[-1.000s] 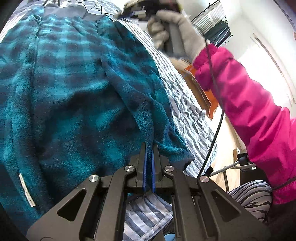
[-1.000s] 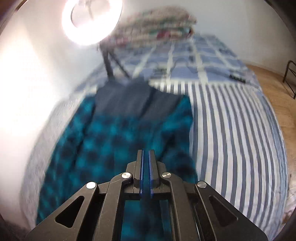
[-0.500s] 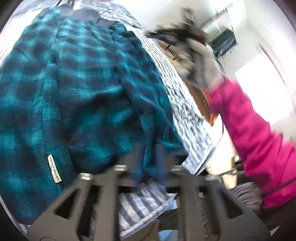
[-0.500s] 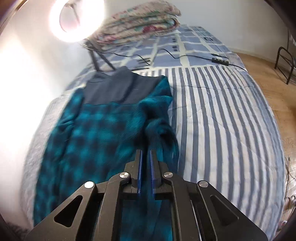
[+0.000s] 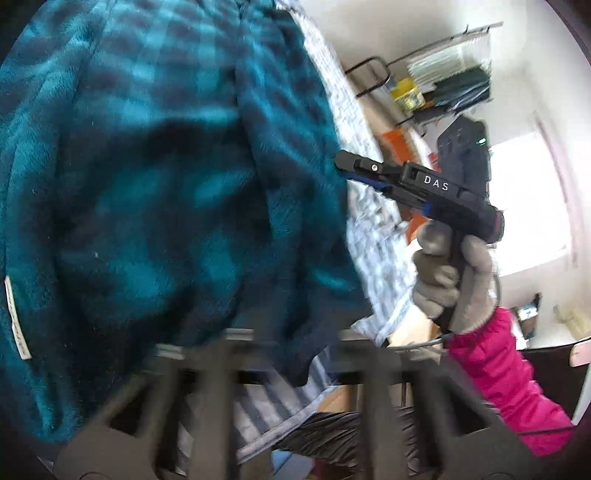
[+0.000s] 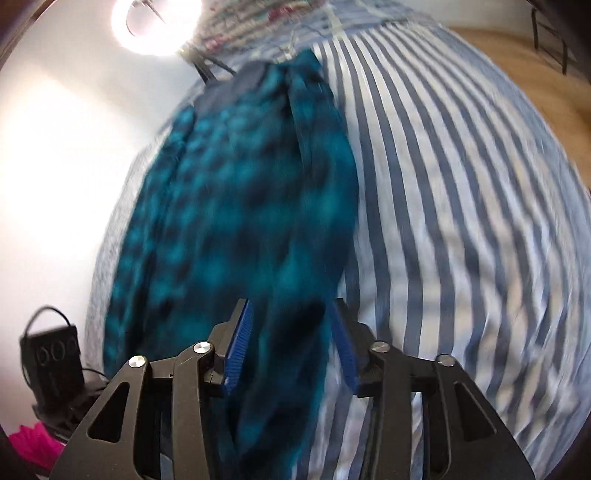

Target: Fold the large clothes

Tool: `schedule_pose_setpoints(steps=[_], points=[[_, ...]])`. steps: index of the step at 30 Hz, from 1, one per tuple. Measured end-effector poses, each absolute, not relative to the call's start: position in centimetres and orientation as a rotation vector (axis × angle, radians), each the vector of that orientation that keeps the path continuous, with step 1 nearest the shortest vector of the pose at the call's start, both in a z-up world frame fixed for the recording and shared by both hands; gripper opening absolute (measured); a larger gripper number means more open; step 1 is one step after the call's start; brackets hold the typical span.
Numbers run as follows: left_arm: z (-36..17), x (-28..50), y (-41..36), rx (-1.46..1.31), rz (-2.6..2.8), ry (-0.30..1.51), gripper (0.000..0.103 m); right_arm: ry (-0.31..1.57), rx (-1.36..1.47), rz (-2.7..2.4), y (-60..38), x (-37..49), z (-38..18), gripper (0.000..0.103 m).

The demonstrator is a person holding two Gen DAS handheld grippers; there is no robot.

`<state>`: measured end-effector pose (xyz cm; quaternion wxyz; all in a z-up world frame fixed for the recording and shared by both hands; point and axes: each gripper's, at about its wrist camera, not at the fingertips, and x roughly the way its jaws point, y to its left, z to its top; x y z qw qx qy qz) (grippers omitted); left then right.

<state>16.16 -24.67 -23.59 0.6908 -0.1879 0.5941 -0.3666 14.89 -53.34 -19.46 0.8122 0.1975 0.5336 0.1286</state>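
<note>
A teal and dark plaid fleece garment [image 5: 155,177] lies lengthwise on the striped bed; it also shows in the right wrist view [image 6: 240,206]. My left gripper [image 5: 284,343] is blurred at the garment's near hem, jaws apart, with fleece hanging between them. My right gripper [image 6: 288,325] is open, its blue pads [image 6: 238,339] on either side of a fold of the garment's right edge. In the left wrist view the right gripper [image 5: 343,164] pokes into that same edge, held by a grey-gloved hand [image 5: 450,280].
The blue and white striped bedsheet [image 6: 461,206] covers the bed to the right of the garment. A ring light [image 6: 159,22] and folded quilts stand at the far end. A black device [image 6: 51,362] sits at left. A rack [image 5: 443,77] and wooden floor lie beyond the bed.
Both grippers have opened from shut. The right gripper came down to the garment's right edge and now straddles a fold. The left gripper moved in closer to the hem.
</note>
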Motion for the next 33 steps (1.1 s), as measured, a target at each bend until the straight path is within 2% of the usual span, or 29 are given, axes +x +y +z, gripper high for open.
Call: schedule_pose_setpoints(steps=[1, 8, 10, 16, 18, 23, 25, 26, 27, 28, 30, 32, 33], points=[[-23.6, 15.9, -24.6, -0.409, -0.813, 1.323, 0.0, 1.146, 0.425, 0.289, -52.9, 14.5, -19.9, 0.001], [-23.5, 14.9, -23.9, -0.331, -0.768, 1.289, 0.0, 1.052, 0.386, 0.237, -53.2, 12.9, -16.8, 0.001], [-23.6, 14.7, -24.4, -0.284, -0.753, 1.283, 0.0, 1.05, 0.299, 0.169, -53.4, 12.7, -16.5, 0.002], [-21.9, 13.7, -23.3, -0.293, -0.755, 1.224, 0.0, 1.078, 0.395, 0.246, -54.3, 9.6, -16.9, 0.005], [-21.5, 14.0, -23.3, -0.312, -0.768, 1.222, 0.008, 1.093, 0.454, 0.315, -54.2, 8.0, -17.6, 0.006], [-20.0, 14.3, -24.3, -0.332, -0.779, 1.182, 0.009, 1.154, 0.487, 0.36, -52.9, 6.1, -20.1, 0.006], [-18.6, 13.5, -24.7, -0.291, -0.806, 1.149, 0.02, 1.158, 0.501, 0.384, -52.6, 5.9, -20.5, 0.006], [-17.9, 12.8, -25.2, -0.251, -0.829, 1.128, 0.029, 1.159, 0.51, 0.394, -52.5, 5.9, -20.6, 0.006], [-17.5, 12.3, -25.9, -0.191, -0.844, 1.106, 0.035, 1.158, 0.52, 0.4, -52.4, 6.0, -20.7, 0.007], [-17.3, 12.0, -26.5, -0.146, -0.845, 1.094, 0.035, 1.16, 0.53, 0.4, -52.4, 6.1, -20.9, 0.009], [-17.6, 11.5, -27.8, -0.044, -0.851, 1.089, 0.035, 1.168, 0.555, 0.402, -52.3, 6.3, -21.4, 0.024], [-18.6, 11.4, -28.6, 0.031, -0.831, 1.095, 0.032, 1.168, 0.593, 0.411, -52.1, 6.4, -21.6, 0.026], [-19.2, 11.3, -28.9, 0.079, -0.81, 1.09, 0.015, 1.167, 0.599, 0.408, -52.2, 6.3, -21.7, 0.026]])
